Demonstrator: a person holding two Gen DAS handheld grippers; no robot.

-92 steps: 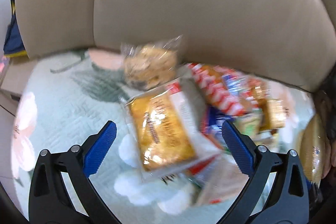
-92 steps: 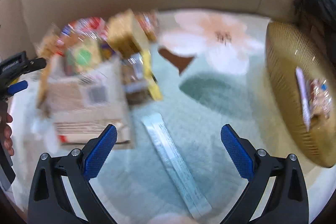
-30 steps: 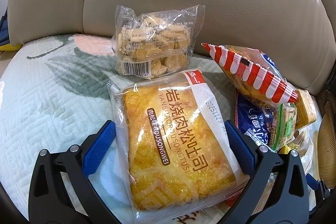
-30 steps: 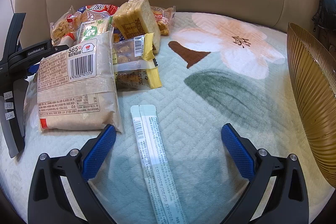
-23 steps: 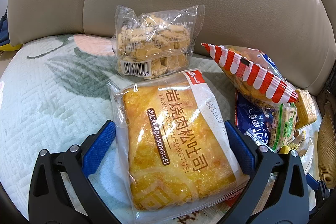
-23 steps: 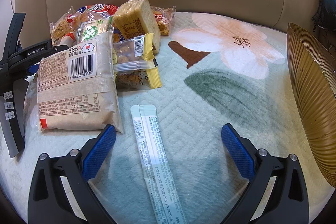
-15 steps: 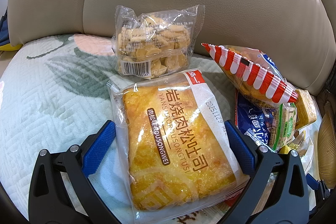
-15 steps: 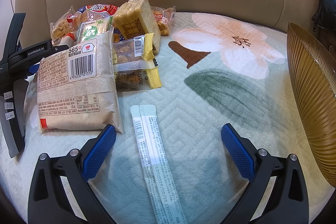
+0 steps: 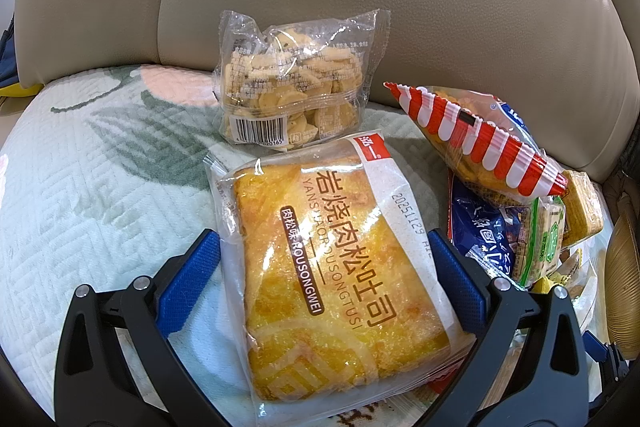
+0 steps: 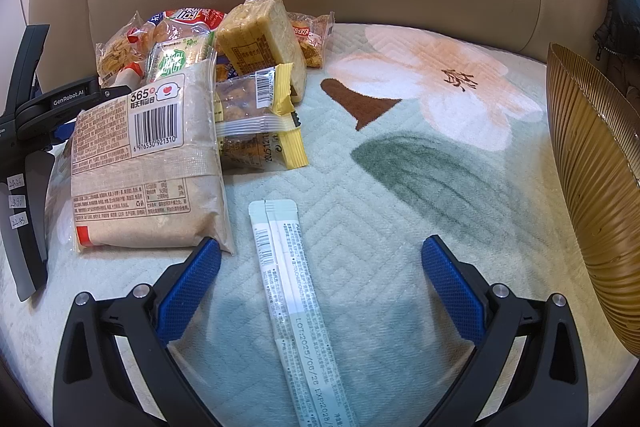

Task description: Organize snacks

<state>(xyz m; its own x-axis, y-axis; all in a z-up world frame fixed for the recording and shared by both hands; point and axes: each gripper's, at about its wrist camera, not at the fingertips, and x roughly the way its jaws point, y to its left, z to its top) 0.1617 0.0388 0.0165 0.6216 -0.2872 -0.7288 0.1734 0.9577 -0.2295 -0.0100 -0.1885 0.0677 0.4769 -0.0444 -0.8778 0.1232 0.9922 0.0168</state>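
The left gripper (image 9: 320,275) is spread wide around the toast pack (image 9: 332,267) — ready to pinch it, not squeezing yet. The right gripper (image 10: 320,287) is spread too, over the long stick pack (image 10: 296,307) in the middle of the seat mat (image 10: 400,227). Only the right view shows the gold bowl (image 10: 596,195) at the mat's right edge — likely where snacks go.

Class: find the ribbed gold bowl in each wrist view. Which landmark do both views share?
Left wrist: gold bowl, a sliver at the far right edge, beyond the snack pile.
Right wrist: large, along the right edge.
Shared landmark: green-and-white cracker packet.
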